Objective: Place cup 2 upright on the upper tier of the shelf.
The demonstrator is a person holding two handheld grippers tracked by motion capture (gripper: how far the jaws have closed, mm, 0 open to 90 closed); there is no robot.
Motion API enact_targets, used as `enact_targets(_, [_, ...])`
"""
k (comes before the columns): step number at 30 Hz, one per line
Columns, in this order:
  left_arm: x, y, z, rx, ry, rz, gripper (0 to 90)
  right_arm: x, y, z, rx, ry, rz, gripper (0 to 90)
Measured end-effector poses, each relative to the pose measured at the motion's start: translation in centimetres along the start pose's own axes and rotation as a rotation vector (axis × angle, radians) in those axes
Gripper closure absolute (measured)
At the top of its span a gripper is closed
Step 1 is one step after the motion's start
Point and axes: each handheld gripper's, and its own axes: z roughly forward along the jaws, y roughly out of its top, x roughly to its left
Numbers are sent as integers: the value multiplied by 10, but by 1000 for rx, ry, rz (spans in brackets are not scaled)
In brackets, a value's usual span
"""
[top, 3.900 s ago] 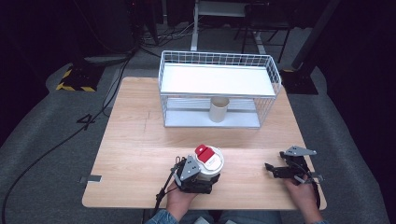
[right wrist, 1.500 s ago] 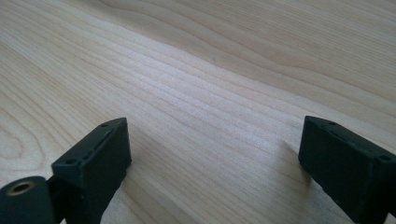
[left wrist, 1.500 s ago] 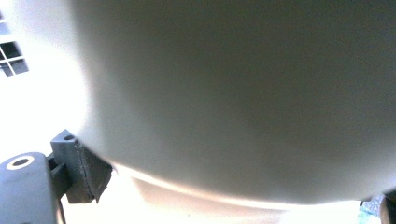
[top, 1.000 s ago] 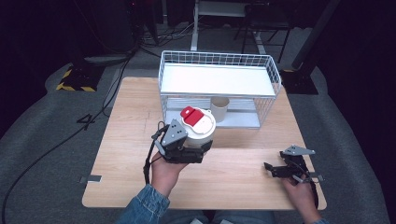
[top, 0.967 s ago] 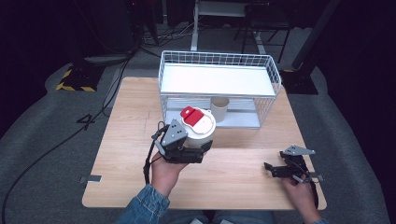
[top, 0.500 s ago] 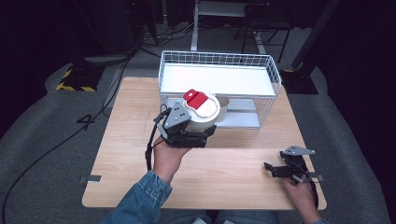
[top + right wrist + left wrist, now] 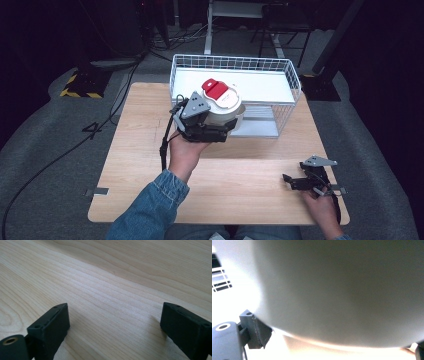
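Round white container (image 7: 225, 107) with red flip lid clamped in left gripper (image 7: 212, 131), raised nearer white wire basket (image 7: 287, 85) than before, right gripper (image 7: 295, 182) held apart, rested on pale wood-grain surface (image 7: 240, 185).

The wire rack (image 7: 287, 85) stands at the table's (image 7: 150, 150) twelve o'clock edge. Over the centre, just before the rack's left front, the left gripper (image 7: 202, 127) holds the tub (image 7: 225, 107) up off the wood, the tub on the rack side of the hand. Down at four o'clock, well apart, the right gripper (image 7: 292, 181) sits low on the table near the edge.
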Motion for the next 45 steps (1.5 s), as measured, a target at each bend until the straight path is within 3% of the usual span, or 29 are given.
enact_targets(12, [13,25,15,5,33,8,116,0,0,0,0,0,0,92])
enact_targets(27, [30,53,41,-31,69,14,116,0,0,0,0,0,-1,92])
enact_targets(32, [38,63,53,-28,92,3,116,0,0,0,0,0,0,91])
enact_targets(36, [45,68,60,-29,83,-23,116,0,0,0,0,0,-1,91])
enact_targets(40, [51,72,69,-50,100,-18,116,0,0,0,-1,0,2,91])
enact_targets(45, [57,76,82,-42,120,-19,116,0,0,0,-1,0,3,91])
